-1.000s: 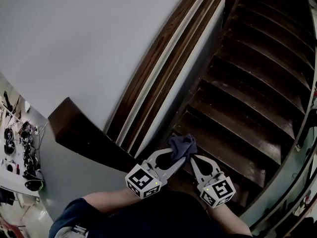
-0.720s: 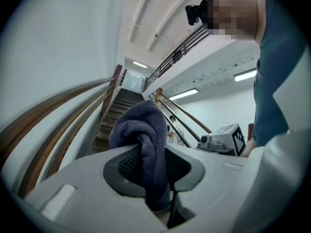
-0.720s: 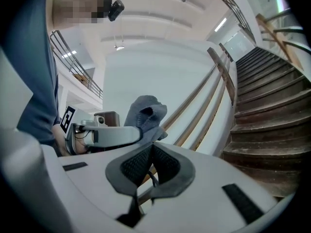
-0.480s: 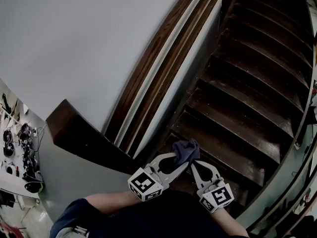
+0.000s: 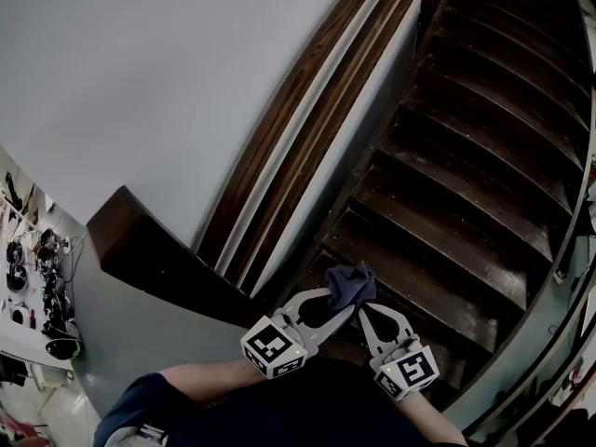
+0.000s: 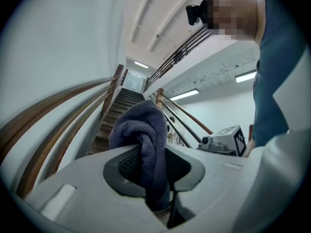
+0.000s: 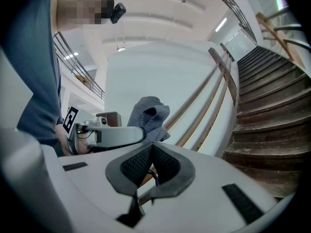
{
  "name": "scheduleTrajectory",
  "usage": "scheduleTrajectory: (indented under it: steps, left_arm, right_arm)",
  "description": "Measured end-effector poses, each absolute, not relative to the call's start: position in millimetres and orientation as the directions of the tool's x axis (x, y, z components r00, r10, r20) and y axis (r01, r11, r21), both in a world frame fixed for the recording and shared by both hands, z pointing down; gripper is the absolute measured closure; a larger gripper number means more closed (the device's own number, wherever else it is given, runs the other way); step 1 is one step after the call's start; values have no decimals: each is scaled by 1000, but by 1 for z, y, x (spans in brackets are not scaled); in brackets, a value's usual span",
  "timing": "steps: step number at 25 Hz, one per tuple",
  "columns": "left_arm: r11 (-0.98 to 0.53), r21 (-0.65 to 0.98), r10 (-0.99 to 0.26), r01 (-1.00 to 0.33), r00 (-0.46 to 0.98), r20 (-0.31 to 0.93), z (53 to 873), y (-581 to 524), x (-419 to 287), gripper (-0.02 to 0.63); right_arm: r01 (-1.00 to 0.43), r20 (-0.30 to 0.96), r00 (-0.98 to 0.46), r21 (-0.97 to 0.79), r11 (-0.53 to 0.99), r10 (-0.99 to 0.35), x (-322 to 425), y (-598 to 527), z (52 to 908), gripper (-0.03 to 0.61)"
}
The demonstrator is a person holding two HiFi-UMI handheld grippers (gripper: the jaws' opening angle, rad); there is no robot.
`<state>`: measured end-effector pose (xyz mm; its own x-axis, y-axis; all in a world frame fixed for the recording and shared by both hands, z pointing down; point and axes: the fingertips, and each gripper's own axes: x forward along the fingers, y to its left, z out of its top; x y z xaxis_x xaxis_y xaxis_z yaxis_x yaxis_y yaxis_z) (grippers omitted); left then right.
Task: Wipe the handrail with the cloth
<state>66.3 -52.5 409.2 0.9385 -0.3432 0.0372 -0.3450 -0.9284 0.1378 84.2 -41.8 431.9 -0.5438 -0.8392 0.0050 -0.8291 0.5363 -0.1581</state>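
Dark stairs (image 5: pixel 466 194) climb ahead; our left gripper (image 5: pixel 337 304) pinches the cloth (image 5: pixel 347 284), our right gripper (image 5: pixel 365 313) sits pressed together, empty. Dragged along the handrail (image 5: pixel 279 128), it may slip out.

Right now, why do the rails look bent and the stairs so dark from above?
Head view: dim, the stairs nearly black, the handrail bowed by the wide lens. Left gripper view: bright, strip lights glowing, the cloth sharp, corners black. Right gripper view: bright too, handrail curved likewise.
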Motion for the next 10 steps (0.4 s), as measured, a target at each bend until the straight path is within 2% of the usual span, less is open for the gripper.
scheduleTrajectory:
  steps: [10]
  left_arm:
    - [-929,142,-340,-341,940,37,409,-53,65,517]
  right_arm:
    - [-831,16,-540,-165,530,-842,83,-42,434,569]
